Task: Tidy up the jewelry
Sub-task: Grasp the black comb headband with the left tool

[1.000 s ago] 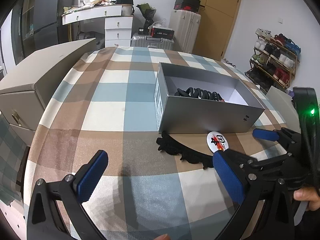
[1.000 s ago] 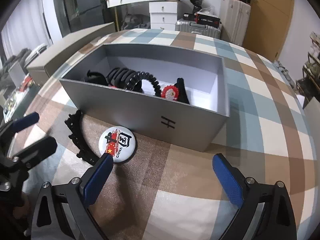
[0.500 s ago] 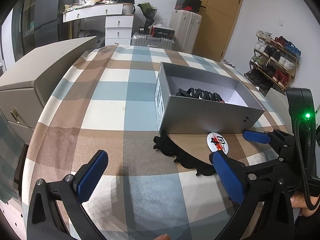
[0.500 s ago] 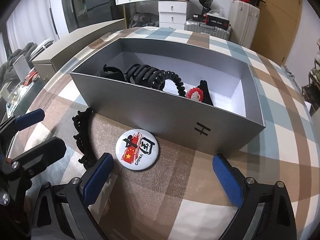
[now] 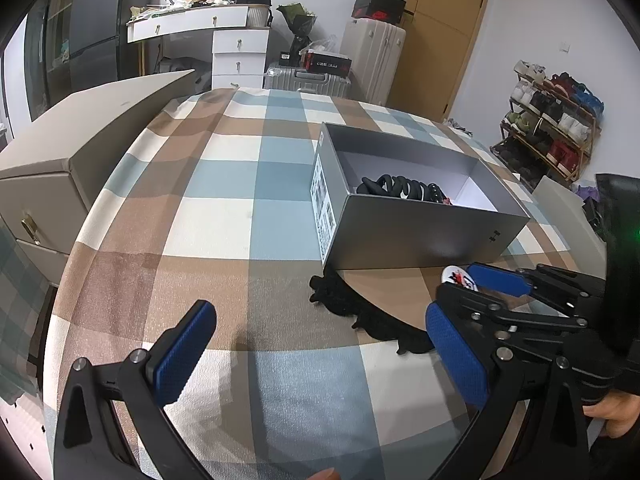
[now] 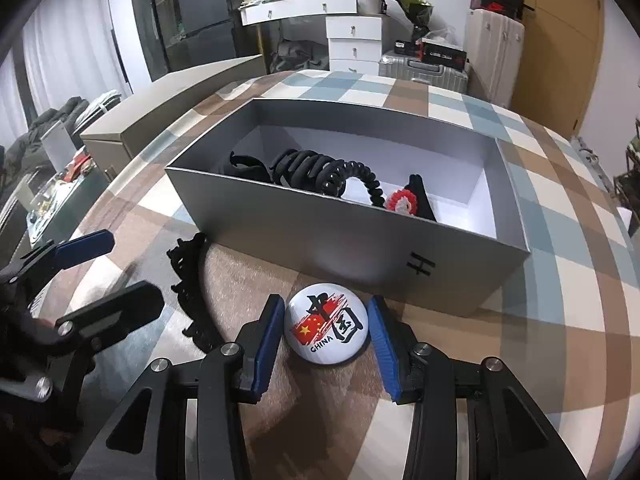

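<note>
A round white badge (image 6: 326,322) with a red flag and "CHINA" lies on the checked tablecloth just in front of the grey box (image 6: 360,248). My right gripper (image 6: 327,320) has the badge between its blue pads; its jaws are closing and both pads touch the badge's rim. In the left wrist view only a sliver of the badge (image 5: 456,276) shows behind those fingers. A black toothed headband (image 6: 188,280) lies curved to the left of the badge. My left gripper (image 5: 318,314) hangs open over the cloth, near the headband (image 5: 360,312). The box holds black coiled hair ties (image 6: 320,168) and a red-and-white flower clip (image 6: 402,204).
A beige drawer cabinet (image 5: 80,152) stands against the table's left edge. Behind the table are suitcases (image 5: 372,60) and a white dresser (image 5: 236,48). A shoe rack (image 5: 552,128) lines the right wall. A person's hand (image 5: 612,412) holds the right gripper.
My right gripper moved forward over the badge, and its jaws went from wide apart to closed in on the badge's rim. The left gripper stayed where it was, open.
</note>
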The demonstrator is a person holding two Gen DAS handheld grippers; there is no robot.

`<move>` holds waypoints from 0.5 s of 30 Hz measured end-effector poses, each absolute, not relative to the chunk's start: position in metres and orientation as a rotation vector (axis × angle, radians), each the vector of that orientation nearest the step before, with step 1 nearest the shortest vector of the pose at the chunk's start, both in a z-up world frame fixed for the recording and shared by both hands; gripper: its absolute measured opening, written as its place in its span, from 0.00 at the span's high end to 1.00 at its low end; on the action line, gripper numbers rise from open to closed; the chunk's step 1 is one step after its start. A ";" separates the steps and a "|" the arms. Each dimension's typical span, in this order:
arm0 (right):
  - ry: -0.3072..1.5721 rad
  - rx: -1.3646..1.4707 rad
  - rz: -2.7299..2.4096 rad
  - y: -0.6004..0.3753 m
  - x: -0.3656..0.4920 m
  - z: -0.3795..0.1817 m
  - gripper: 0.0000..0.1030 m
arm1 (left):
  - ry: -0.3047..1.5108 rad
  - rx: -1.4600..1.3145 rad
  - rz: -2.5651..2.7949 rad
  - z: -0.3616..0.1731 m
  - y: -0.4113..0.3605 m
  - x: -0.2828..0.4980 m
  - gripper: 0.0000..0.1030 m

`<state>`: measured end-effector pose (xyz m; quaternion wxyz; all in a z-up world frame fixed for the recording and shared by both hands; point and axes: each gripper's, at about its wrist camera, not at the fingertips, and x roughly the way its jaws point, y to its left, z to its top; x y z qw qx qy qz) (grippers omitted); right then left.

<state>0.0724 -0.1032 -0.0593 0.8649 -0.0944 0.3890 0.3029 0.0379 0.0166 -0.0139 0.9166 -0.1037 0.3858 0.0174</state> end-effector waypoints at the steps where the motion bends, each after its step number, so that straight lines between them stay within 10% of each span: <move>1: 0.810 -0.188 0.647 -0.105 0.071 -0.058 0.60 | 0.796 -0.211 0.037 -0.014 0.017 0.039 0.01; 15: 0.744 -0.106 0.676 -0.150 0.061 -0.039 0.59 | 0.921 -0.022 -0.048 -0.021 -0.014 0.046 0.01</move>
